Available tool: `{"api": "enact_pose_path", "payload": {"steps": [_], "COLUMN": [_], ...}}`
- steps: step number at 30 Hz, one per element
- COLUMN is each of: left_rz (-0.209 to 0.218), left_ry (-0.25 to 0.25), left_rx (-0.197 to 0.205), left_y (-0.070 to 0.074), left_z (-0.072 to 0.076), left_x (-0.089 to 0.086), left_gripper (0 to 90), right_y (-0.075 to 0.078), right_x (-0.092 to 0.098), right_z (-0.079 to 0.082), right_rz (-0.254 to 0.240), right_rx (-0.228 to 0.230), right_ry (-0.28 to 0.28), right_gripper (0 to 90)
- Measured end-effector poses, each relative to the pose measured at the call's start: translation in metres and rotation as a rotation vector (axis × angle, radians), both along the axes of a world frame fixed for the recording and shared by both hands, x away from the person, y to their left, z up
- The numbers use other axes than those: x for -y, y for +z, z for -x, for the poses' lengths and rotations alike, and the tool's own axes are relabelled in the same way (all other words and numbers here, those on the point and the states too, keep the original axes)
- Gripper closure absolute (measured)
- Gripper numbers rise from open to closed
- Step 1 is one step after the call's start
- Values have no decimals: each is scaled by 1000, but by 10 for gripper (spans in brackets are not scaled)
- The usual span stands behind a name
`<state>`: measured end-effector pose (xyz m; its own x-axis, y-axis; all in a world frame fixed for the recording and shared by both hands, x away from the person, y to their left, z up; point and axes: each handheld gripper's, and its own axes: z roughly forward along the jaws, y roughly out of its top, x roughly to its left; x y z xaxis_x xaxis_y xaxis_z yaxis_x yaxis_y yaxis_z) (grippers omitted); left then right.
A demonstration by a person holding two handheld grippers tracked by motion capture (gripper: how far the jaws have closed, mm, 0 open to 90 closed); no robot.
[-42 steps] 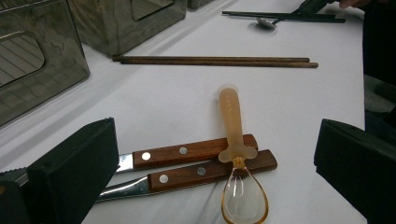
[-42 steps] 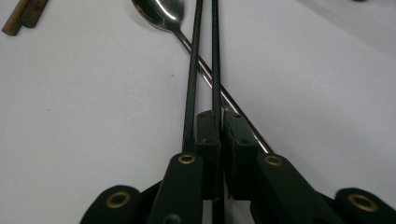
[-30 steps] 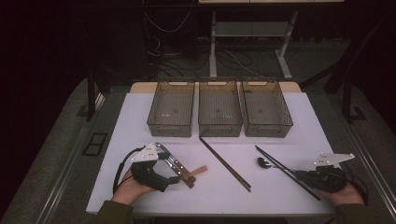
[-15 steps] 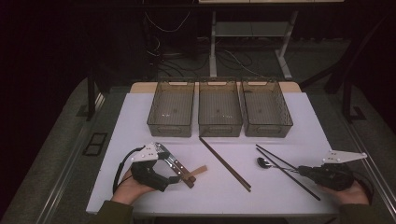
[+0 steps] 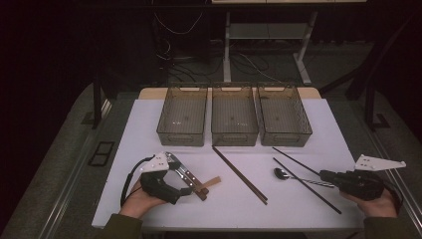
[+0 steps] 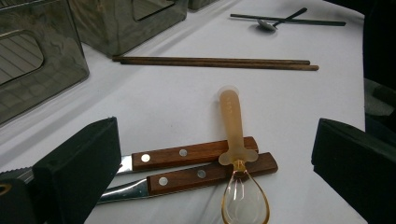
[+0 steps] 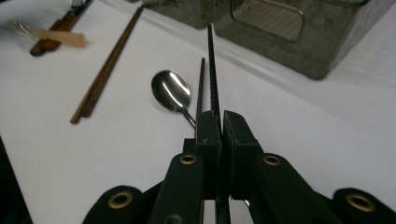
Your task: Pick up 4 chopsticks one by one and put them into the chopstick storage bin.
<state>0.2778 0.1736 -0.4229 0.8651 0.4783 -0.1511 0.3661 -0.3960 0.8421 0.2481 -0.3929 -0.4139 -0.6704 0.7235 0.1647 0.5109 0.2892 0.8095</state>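
Note:
My right gripper (image 5: 324,175) (image 7: 219,122) is shut on one end of a thin black chopstick (image 5: 296,161) (image 7: 211,65), which runs forward from the jaws toward the bins. A second black chopstick (image 5: 308,186) (image 7: 201,88) and a metal spoon (image 5: 280,173) (image 7: 171,90) lie on the table beside it. My left gripper (image 5: 186,186) (image 6: 219,140) rests open at the front left. Between its wide jaws lie two wood-handled pieces of cutlery (image 6: 196,161) (image 5: 186,175) with an amber plastic spoon (image 6: 232,126) (image 5: 213,182) across them.
Three see-through bins (image 5: 182,117) (image 5: 234,117) (image 5: 284,117) stand in a row at the back of the white table (image 5: 149,124). A pair of brown wooden chopsticks (image 5: 239,174) (image 6: 215,61) (image 7: 105,74) lies slantwise in the middle.
My right gripper has risen a little and drifted right, taking the black chopstick's near end with it. The left gripper has stayed put.

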Motion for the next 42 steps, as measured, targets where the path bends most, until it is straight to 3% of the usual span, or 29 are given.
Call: {"api": "enact_pose_path", "payload": {"steps": [14,42], "left_rz": [3,-1], "left_ry": [24,15], "left_rx": [0,13], "left_y": [-5,-6], "left_z": [7,7], "left_x": [0,4], "left_gripper": [0,0], "right_y": [20,48], "right_x": [-17,-78], "right_z": [-8,-41], "right_rz": [-84,-113], "right_rx": [40,78], "right_ry": [36,121], "right_gripper": [856,857]}}
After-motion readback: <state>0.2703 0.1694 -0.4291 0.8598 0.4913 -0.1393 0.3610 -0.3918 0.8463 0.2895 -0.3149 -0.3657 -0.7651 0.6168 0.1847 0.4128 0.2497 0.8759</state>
